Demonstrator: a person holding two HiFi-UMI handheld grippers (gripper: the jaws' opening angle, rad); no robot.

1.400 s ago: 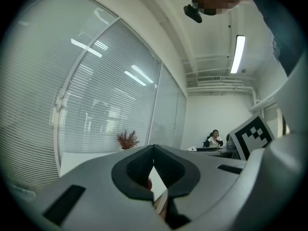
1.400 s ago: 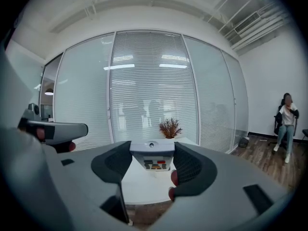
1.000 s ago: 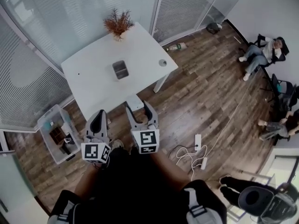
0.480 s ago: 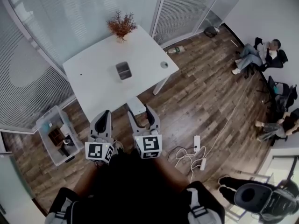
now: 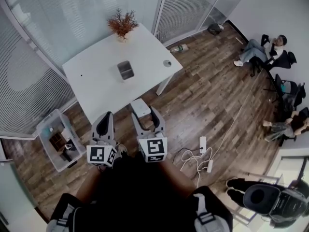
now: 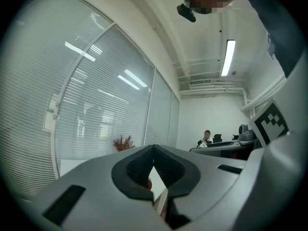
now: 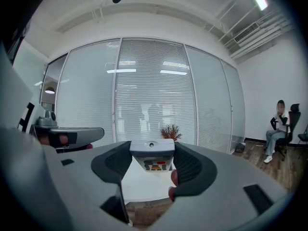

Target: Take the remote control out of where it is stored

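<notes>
A white remote control (image 5: 140,107) with coloured buttons (image 7: 153,156) is clamped between the jaws of my right gripper (image 5: 144,112), held in the air just short of the white table (image 5: 96,91). In the right gripper view the remote's end fills the gap between the dark pads (image 7: 188,167). My left gripper (image 5: 103,121) hangs beside it to the left, jaws shut together with nothing between them (image 6: 154,150). A small grey open container (image 5: 125,70) stands in the middle of the table.
A dried plant (image 5: 121,24) stands at the table's far edge and a small round object (image 5: 167,63) near its right edge. A clear plastic crate (image 5: 58,139) sits on the floor at left. A power strip with cables (image 5: 203,146) lies at right; seated people (image 5: 256,50) are farther off.
Both grippers stay almost where they were, the remote still held in the right one. The head view has shifted slightly and a seated person at right has moved.
</notes>
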